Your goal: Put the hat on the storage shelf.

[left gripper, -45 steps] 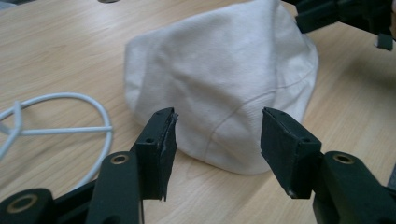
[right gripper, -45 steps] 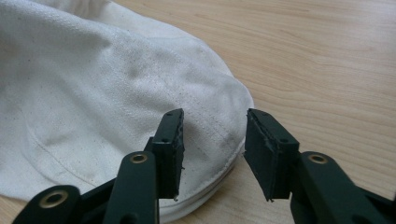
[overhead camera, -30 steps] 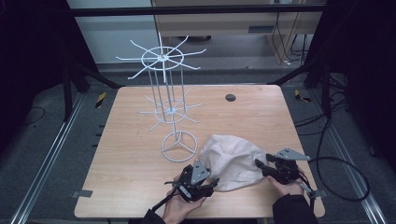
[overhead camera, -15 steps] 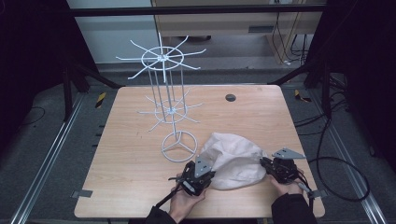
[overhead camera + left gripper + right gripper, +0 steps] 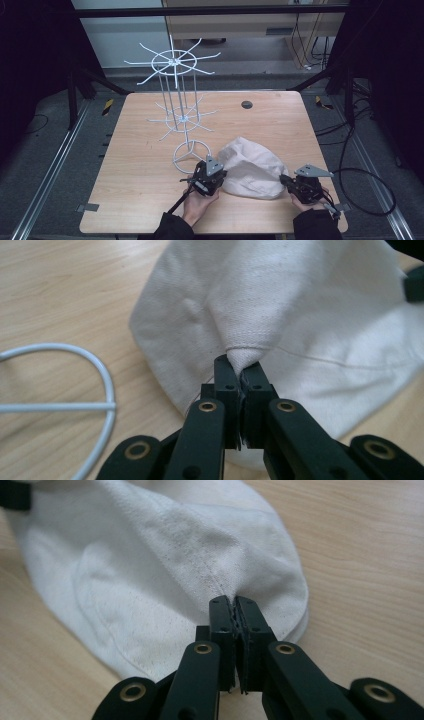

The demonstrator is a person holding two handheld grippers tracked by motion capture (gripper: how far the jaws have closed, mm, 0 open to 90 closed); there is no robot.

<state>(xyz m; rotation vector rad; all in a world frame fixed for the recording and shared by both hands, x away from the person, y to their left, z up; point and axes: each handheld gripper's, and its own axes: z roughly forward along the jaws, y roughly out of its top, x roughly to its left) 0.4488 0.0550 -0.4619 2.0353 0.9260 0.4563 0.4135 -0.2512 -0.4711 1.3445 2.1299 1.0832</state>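
Note:
A white cloth cap [image 5: 251, 167] lies on the wooden table [image 5: 140, 200] near its front edge, right of the middle. My left gripper [image 5: 216, 176] is at the cap's left side and is shut on a pinched fold of the fabric [image 5: 243, 356]. At the cap's right end my right gripper [image 5: 285, 181] is shut on the cloth [image 5: 150, 570] too, its jaws pressed together over a seam. Both jaw pairs rest low, close to the tabletop.
A white wire display rack [image 5: 176, 90] with hook arms stands on a ring base [image 5: 192, 152], just left of and behind the cap; the ring [image 5: 102, 385] lies close to my left gripper. A small dark disc [image 5: 246, 104] sits at the back of the table.
Both grippers have closed in on the cap from each side and now pinch its fabric. The cap has bunched slightly between them.

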